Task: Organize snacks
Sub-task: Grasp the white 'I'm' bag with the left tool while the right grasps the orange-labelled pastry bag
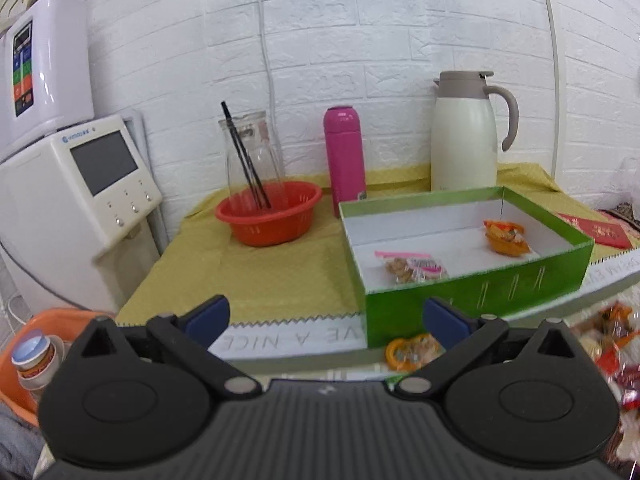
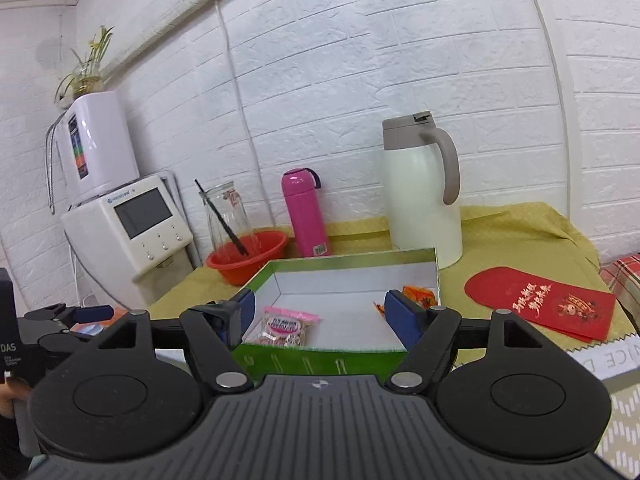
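A green box [image 1: 476,290] with a white inside stands on the yellow tablecloth. It holds a pink-labelled snack pack [image 1: 414,266] and an orange snack pack [image 1: 506,236]. My left gripper [image 1: 326,318] is open and empty, in front of the box's near left corner. An orange snack pack [image 1: 410,352] lies on the table just below the box. More wrapped snacks [image 1: 612,344] lie at the right. My right gripper [image 2: 320,314] is open and empty, over the near edge of the box [image 2: 320,360], above the pink pack [image 2: 286,326] and the orange pack [image 2: 420,294].
A red basket [image 1: 270,216] holds a glass carafe [image 1: 252,152] with black straws. A pink flask [image 1: 344,156] and a white thermos jug [image 1: 464,132] stand by the wall. A red envelope [image 2: 544,304] lies right of the box. A water dispenser [image 1: 76,196] stands left.
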`<state>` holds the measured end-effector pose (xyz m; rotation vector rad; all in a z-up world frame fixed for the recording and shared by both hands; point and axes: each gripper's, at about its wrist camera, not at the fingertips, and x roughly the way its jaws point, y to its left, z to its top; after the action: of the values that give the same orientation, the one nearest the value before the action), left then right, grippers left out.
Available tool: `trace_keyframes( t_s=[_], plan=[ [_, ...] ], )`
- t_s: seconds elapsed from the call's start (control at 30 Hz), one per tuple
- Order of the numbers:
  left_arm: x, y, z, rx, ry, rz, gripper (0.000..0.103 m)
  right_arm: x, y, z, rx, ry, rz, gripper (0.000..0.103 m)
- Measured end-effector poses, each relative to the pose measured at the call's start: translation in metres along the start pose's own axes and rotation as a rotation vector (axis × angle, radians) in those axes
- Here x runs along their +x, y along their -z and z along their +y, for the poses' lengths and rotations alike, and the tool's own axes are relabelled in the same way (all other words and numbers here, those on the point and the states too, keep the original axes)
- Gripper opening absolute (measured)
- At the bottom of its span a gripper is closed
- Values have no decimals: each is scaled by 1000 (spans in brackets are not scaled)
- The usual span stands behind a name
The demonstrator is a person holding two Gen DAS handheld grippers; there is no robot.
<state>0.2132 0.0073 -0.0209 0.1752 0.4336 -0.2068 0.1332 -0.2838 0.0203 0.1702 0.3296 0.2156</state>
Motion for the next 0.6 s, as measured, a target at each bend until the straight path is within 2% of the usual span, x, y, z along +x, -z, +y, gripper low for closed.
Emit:
trace_keyframes(
  t_s=[0.07, 0.17, 0.27, 0.4, 0.5, 0.6],
  plan=[
    [0, 18, 5, 0, 15, 41, 102, -5, 13, 1, -36, 29, 33, 103],
    [11, 31, 13, -61, 53, 109, 102, 8, 24, -5, -36, 116, 88, 103],
    [27, 27, 14, -98, 88, 172, 102, 38, 29, -25, 88, 177, 222, 103],
    [45, 21, 0, -67, 127, 249, 102, 77, 41, -40, 220, 219, 356, 103],
    [56, 26, -10, -35, 109, 298, 103, 94, 53, -41, 228, 231, 409, 103],
    [59, 30, -8, -72, 130, 313, 103, 100, 55, -33, 152, 266, 425, 103]
  ],
)
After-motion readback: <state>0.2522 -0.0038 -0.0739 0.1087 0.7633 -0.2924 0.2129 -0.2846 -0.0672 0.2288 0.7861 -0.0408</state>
